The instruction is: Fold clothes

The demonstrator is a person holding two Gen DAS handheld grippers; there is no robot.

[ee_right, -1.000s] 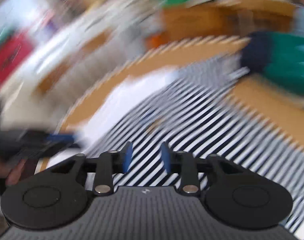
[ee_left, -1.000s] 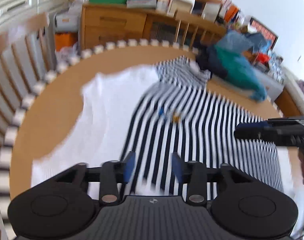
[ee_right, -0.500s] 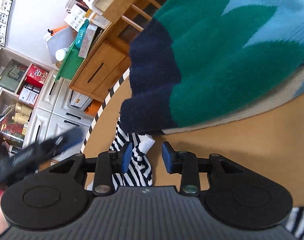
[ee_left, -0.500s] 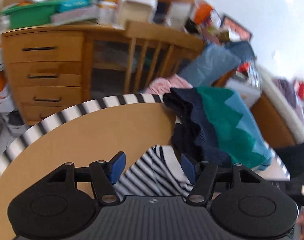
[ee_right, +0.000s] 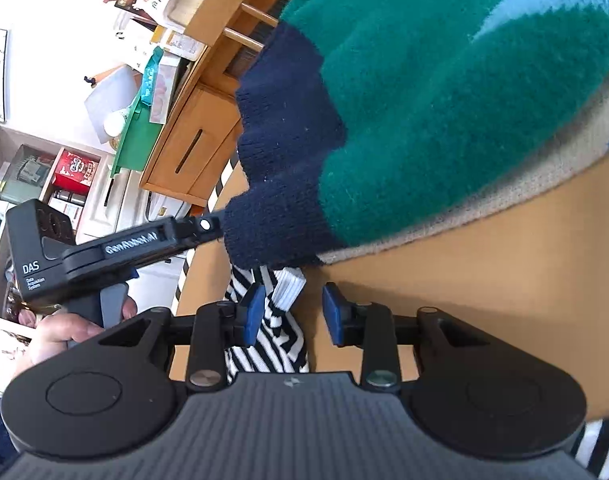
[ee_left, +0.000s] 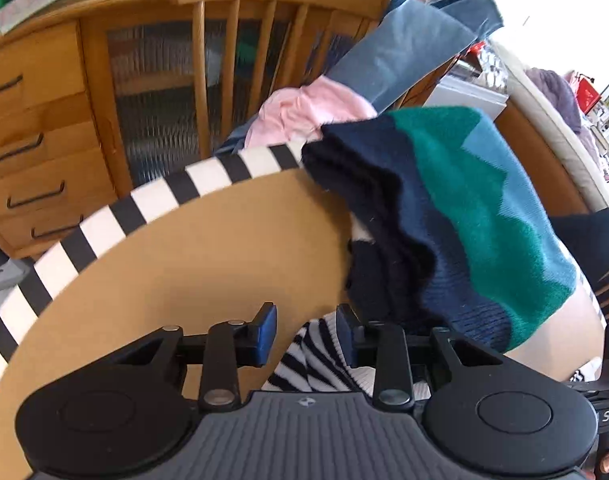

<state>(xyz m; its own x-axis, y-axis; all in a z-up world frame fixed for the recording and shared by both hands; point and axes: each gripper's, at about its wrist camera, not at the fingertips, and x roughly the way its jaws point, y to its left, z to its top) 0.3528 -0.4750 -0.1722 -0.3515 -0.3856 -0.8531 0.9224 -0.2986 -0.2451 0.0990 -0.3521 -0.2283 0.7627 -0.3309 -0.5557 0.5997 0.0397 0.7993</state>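
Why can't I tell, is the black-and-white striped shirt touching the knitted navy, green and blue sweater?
Touching. In the right wrist view the striped shirt runs up under the sweater's navy edge with no gap showing.

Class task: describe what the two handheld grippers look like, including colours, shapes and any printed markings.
Each gripper, left and right, has a black body with two round discs, a grey ribbed centre, silver screws and blue fingertip pads. Seen side-on from the right wrist camera, the left carries white "DAS" and "GenRobot.AI" lettering.
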